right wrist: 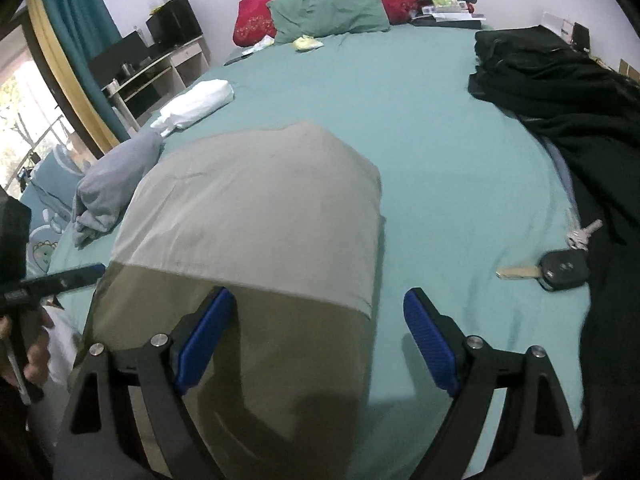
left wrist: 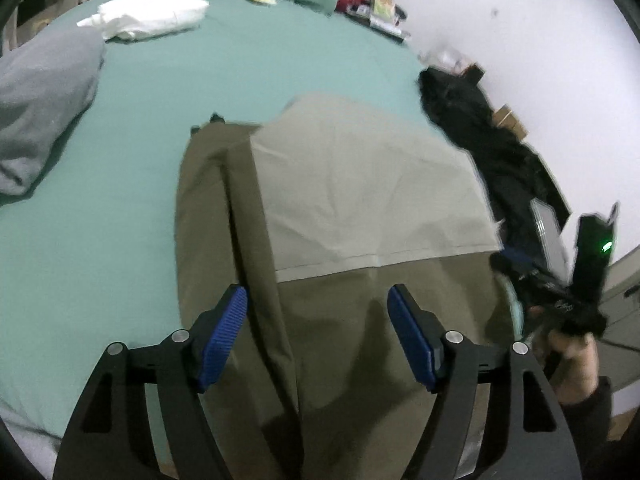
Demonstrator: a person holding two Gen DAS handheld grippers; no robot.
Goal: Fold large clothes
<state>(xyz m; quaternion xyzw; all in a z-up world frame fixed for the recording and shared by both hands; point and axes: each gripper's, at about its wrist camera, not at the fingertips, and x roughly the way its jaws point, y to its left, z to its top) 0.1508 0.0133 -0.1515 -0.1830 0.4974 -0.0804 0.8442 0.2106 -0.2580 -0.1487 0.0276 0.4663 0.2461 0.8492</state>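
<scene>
An olive-khaki garment (left wrist: 328,320) lies on the green bed sheet (left wrist: 248,68), its far part folded back so the paler inside (left wrist: 360,196) faces up. My left gripper (left wrist: 316,300) is open and empty, just above the darker near part beside a long crease. The garment also shows in the right wrist view (right wrist: 256,216). My right gripper (right wrist: 320,304) is open and empty over the garment's right edge, one pad over the cloth, the other over the sheet (right wrist: 440,152). The right gripper also shows at the right of the left wrist view (left wrist: 508,258), held by a hand.
A grey garment (left wrist: 44,100) and a white one (left wrist: 148,14) lie at the left. A black clothes pile (right wrist: 560,92) lies at the right. A car key (right wrist: 560,270) with small keys (right wrist: 582,234) lies on the sheet. Pillows (right wrist: 332,8) are at the headboard.
</scene>
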